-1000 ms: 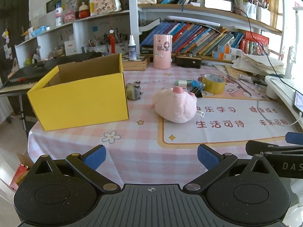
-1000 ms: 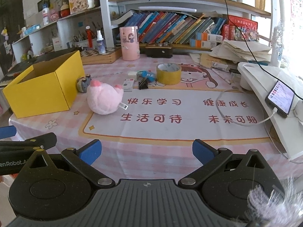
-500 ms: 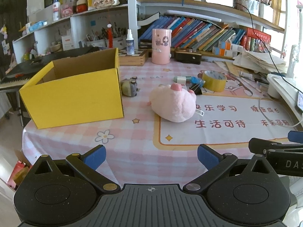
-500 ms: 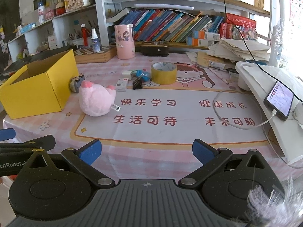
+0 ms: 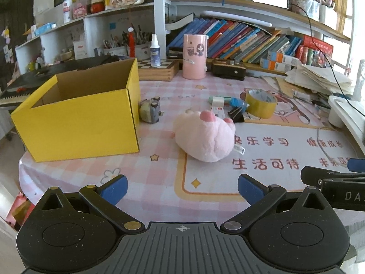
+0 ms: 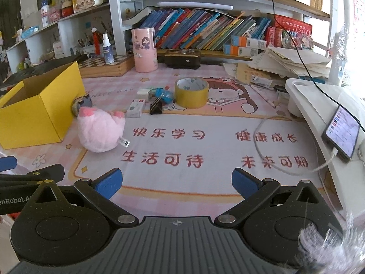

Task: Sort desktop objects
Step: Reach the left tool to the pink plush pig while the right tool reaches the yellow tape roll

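Tongs, left (image 5: 181,186) and right (image 6: 175,182), gape empty at lower frame, since plush (image 5: 205,137) and tape (image 6: 191,92) await boxing in the box (image 5: 77,114) at left.

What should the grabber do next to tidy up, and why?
Probably move the open left gripper forward to the fluffy pink plush toy. It lies nearest, right beside the open yellow cardboard box, and both the left and the right gripper hold nothing.
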{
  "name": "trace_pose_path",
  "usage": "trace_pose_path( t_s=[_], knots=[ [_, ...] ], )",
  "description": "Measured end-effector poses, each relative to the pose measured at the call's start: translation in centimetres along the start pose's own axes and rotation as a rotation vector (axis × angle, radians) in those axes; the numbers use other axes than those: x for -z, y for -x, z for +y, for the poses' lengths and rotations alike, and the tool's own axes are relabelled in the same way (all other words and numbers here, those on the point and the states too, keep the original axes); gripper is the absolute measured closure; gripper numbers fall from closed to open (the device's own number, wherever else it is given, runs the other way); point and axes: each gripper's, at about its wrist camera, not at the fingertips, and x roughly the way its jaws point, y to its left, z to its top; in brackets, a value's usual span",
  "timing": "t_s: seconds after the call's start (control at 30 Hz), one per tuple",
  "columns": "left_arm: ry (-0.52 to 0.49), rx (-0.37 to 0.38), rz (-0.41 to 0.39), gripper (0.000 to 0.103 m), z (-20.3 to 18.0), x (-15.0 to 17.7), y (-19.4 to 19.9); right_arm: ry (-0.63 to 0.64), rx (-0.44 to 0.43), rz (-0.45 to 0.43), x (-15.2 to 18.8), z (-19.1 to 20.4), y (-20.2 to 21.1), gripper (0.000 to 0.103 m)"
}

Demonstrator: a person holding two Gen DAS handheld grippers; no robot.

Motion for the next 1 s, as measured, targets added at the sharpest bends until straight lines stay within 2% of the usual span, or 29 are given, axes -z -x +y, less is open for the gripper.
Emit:
trace_pose_path(
  t_s=[0.3, 0.8, 1.0],
  knots=[
    [0.012, -0.003, 0.002, 0.0, -1.6, -1.7, -1.9, 0.02, -0.036, 0.007, -2.2, -1.6, -2.4, 0.0],
    [0.069, -0.054, 0.025, 0.0, -4.0, -4.3, -5.2, 0.023, -0.083, 0.015, -5.4, -5.3, -6.1, 0.0],
    [0.092, -0.086, 0.062, 0.001, -4.9, -5.4, -7.5, 0.02, -0.096, 0.006, -6.9, -6.9, -7.6, 0.0]
  ],
)
